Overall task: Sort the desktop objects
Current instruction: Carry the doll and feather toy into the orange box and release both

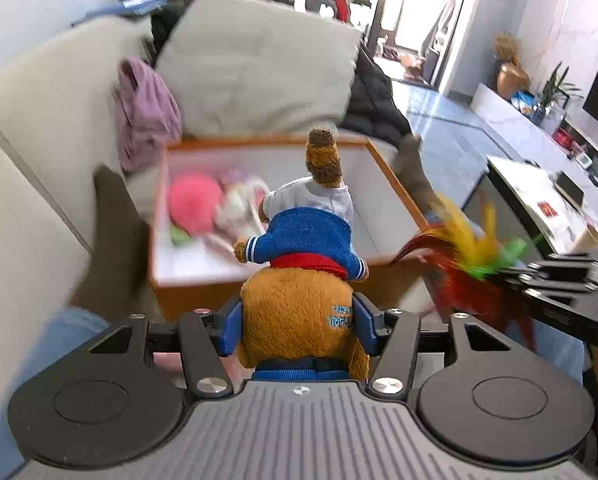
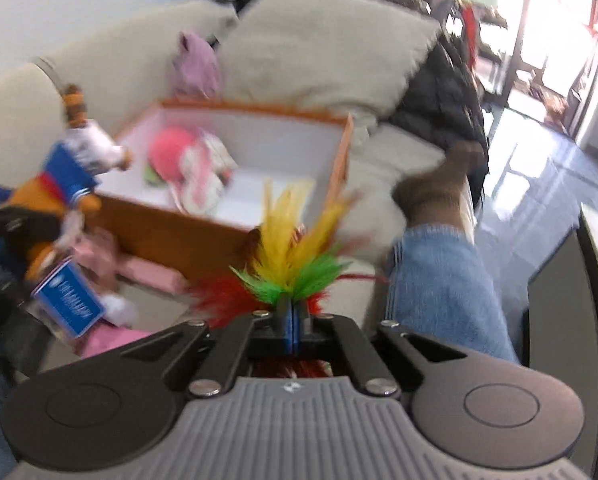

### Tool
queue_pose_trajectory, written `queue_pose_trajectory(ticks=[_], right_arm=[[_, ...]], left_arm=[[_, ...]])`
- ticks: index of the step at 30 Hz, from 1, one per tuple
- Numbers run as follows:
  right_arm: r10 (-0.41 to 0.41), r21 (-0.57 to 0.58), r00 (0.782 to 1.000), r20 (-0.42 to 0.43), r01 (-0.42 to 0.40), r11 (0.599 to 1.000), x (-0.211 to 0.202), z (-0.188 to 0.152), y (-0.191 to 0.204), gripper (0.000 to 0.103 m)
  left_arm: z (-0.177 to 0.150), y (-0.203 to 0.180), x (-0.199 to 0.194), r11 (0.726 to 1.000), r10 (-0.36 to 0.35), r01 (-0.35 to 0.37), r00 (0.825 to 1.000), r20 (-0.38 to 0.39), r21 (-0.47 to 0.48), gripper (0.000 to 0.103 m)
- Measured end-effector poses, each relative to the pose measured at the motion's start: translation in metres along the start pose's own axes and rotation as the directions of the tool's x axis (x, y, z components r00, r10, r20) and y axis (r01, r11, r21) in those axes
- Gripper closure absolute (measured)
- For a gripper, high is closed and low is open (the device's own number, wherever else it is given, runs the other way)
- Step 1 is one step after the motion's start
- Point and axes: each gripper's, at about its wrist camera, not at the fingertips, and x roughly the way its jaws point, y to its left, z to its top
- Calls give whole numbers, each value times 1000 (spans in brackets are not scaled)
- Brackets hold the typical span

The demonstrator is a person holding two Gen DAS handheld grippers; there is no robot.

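My left gripper is shut on a brown plush bear in a blue jacket and red scarf, held just in front of an orange-rimmed white box on the sofa. The bear also shows at the left of the right wrist view. My right gripper is shut on a feather shuttlecock with yellow, green and red feathers, near the box's front right corner. The shuttlecock shows in the left wrist view too. A pink plush toy lies inside the box.
Beige sofa cushions stand behind the box, with a purple cloth and a black jacket. A person's jeans leg and brown sock lie right of the box. A low table stands at the right.
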Motion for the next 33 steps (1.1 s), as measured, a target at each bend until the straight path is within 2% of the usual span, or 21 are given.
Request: queue_pose_trajectory(ticks=[5,8,10,13,18,21,28,33], right_arm=[[97,-3,991,91,-97,995,-14,44,5,103],[118,-5,985,129,-118,993,-3,71,10,103],[129,7,982,137,-131,991,12,86,11,103],[148,44,982,114,-154,987,44,101,9,103],[160,98,987,32,-163,982,108,107,4,103],[161,106,987,-3,-160,981,137,108,4,103],[183,118,983,-29,-178,977,161,101,-1,103],[173,144,984,-44,-165,976,171,97,-10,103]], left_arm=[[48,16,3,1000,14,-14,999,32,5,39],[71,28,28,999,20,-21,1000,-23,-28,39],[79,36,54,998,46,-49,996,-79,-35,39],[83,46,96,994,102,-109,980,-169,-28,39],[79,53,150,979,203,-197,939,-276,49,38],[74,54,169,966,258,-240,919,-299,99,37],[70,43,195,927,361,-297,875,-322,230,34],[65,39,203,906,398,-317,863,-310,281,31]])
